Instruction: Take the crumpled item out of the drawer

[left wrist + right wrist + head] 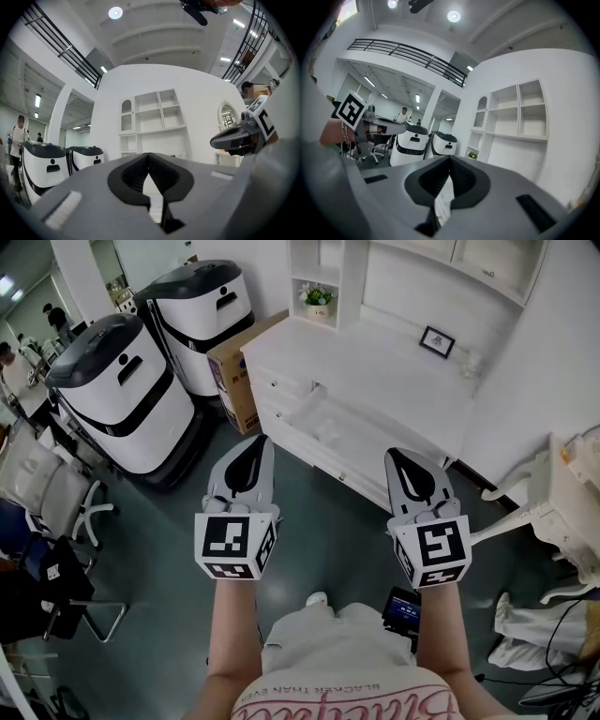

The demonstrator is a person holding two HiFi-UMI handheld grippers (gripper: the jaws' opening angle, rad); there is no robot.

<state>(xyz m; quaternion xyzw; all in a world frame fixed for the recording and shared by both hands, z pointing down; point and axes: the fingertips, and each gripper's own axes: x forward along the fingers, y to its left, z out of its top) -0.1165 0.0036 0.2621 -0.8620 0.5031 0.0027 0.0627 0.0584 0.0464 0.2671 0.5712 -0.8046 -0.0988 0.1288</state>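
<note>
In the head view a white desk stands ahead with one drawer pulled open. Inside the drawer lies a pale crumpled item, small and hard to make out. My left gripper is shut and empty, and it hangs over the floor just short of the drawer front. My right gripper is also shut and empty, level with the left one and to its right, near the desk's front edge. Both gripper views look up at the wall shelves, with the left jaws and right jaws touching at the tips.
Two white-and-black machines and a cardboard box stand left of the desk. Chairs line the left side, and a white chair is at the right. A small plant and a picture frame sit on the desk.
</note>
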